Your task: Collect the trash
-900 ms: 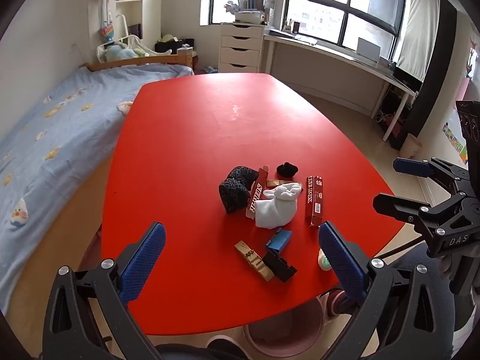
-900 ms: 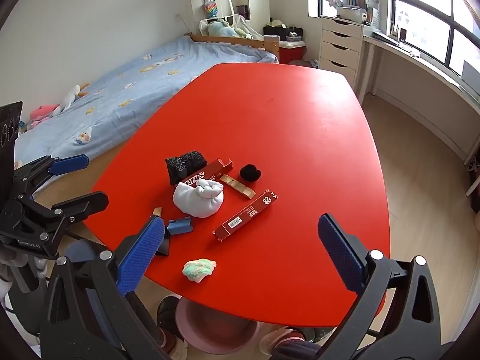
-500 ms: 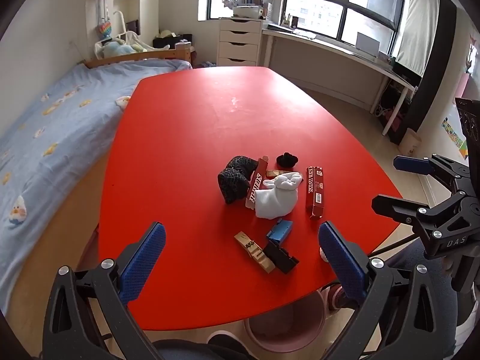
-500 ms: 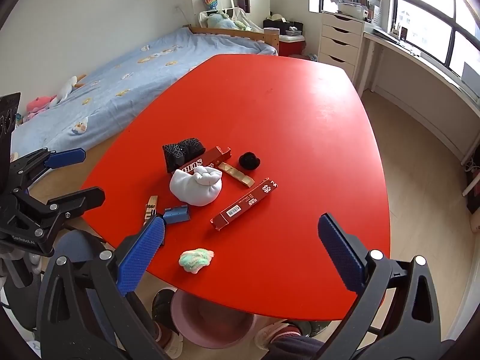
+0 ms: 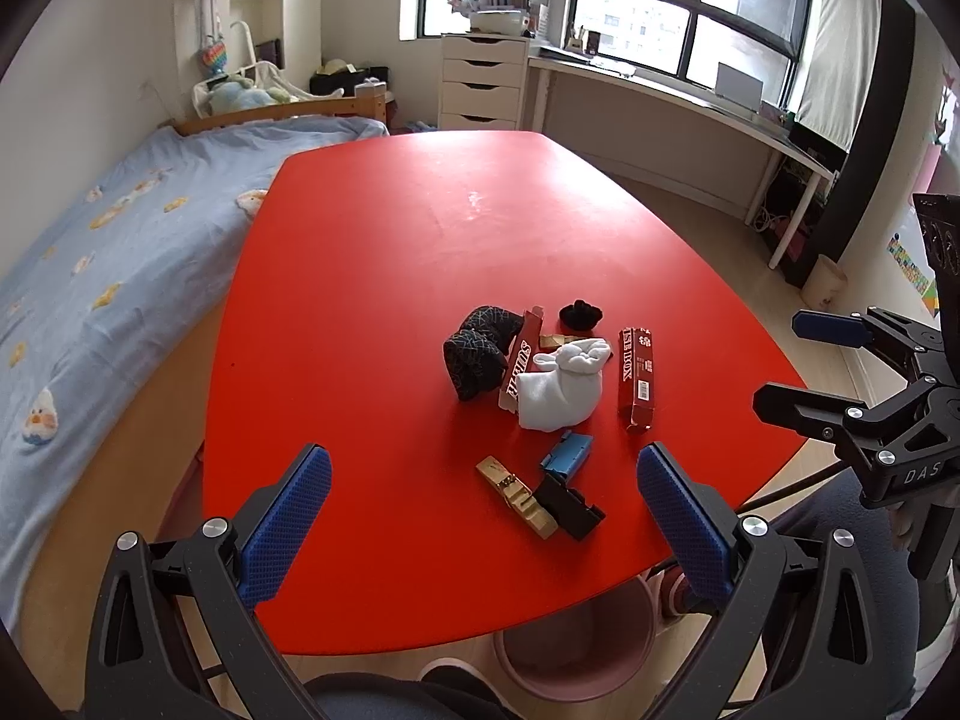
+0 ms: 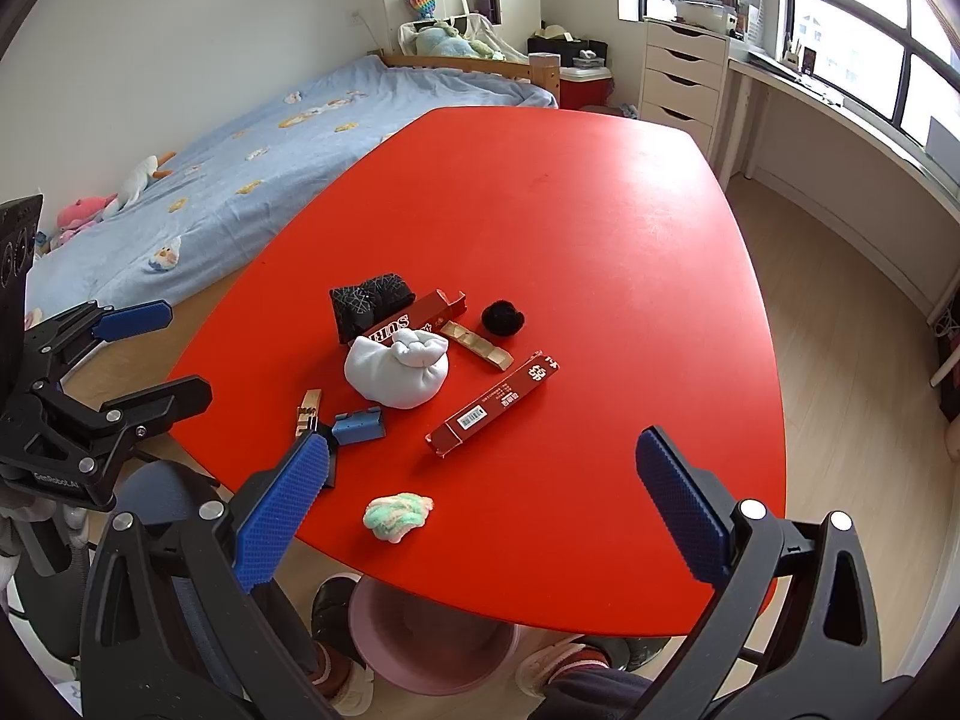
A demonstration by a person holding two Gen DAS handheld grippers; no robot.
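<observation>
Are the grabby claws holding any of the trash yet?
No. The left hand-held gripper and the right hand-held gripper are both wide open with nothing between their jaws. The trash lies on the red table.

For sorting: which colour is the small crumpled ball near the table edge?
Pale green and white; right wrist view.

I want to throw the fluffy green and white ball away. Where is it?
In the right wrist view, the green and white ball lies alone near the red table's near edge, just above the pink bin on the floor.
</observation>
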